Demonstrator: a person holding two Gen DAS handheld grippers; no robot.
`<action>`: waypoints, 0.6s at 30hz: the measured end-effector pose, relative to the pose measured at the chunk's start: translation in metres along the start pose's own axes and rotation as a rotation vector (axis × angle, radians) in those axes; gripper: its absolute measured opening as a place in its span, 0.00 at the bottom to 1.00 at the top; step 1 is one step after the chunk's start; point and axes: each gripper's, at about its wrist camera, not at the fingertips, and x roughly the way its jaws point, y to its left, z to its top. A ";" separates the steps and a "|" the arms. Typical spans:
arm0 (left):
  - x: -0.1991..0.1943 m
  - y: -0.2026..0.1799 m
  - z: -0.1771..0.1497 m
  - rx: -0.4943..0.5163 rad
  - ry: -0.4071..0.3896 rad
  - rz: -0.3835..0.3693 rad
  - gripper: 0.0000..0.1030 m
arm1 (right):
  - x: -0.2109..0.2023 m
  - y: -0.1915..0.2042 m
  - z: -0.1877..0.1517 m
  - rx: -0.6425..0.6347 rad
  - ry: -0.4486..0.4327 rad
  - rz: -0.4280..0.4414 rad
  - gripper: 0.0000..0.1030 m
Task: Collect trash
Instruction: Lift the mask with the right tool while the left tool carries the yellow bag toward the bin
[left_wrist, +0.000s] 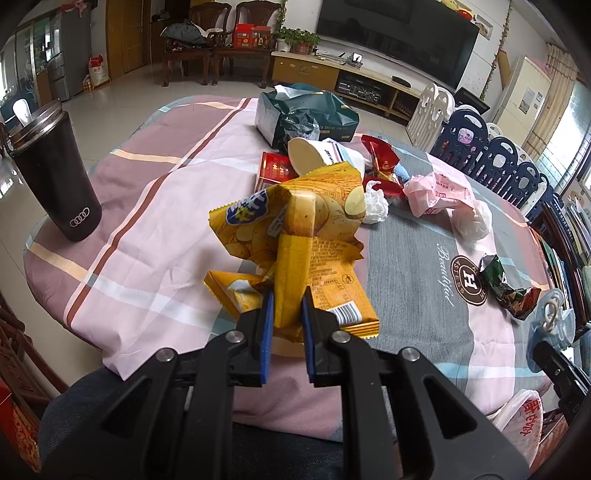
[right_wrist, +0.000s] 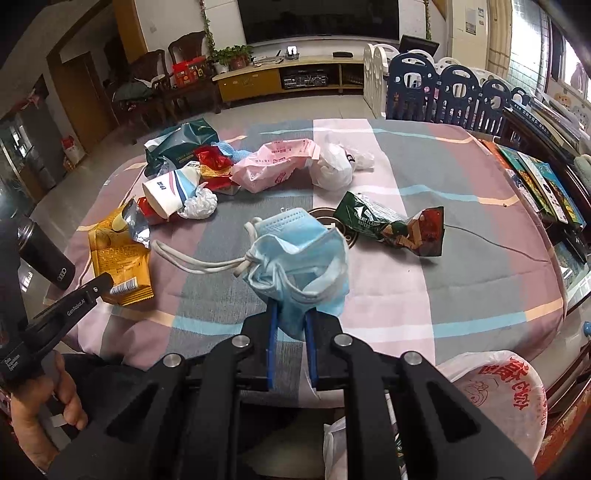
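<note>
My left gripper (left_wrist: 288, 295) is shut on a yellow chip bag (left_wrist: 295, 236) and holds it crumpled above the near edge of the table; the bag also shows in the right wrist view (right_wrist: 118, 254). My right gripper (right_wrist: 290, 306) is shut on a blue face mask (right_wrist: 303, 258), with its white ear loops (right_wrist: 192, 260) trailing left; the mask shows at the right edge of the left wrist view (left_wrist: 550, 328). A green snack wrapper (right_wrist: 391, 225) lies on the cloth to the right. A paper cup (right_wrist: 166, 192), red wrappers (right_wrist: 214, 160), a pink bag (right_wrist: 277, 166) and a white bag (right_wrist: 332, 170) lie farther back.
A black tumbler (left_wrist: 55, 177) stands at the table's left edge. A dark green bag (left_wrist: 306, 110) lies at the far side. A white plastic bag with red print (right_wrist: 498, 391) hangs below the near right edge. Blue and white fence panels (right_wrist: 443, 92) stand behind the table.
</note>
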 end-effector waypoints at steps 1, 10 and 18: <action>0.000 0.000 0.000 0.000 0.000 0.000 0.15 | -0.001 0.000 0.000 0.004 -0.001 0.002 0.13; 0.003 0.002 0.000 -0.003 0.013 -0.003 0.15 | 0.004 0.001 0.000 0.008 0.016 0.005 0.13; -0.004 0.000 0.002 -0.032 0.011 -0.027 0.15 | -0.005 0.004 0.005 0.008 -0.011 0.024 0.13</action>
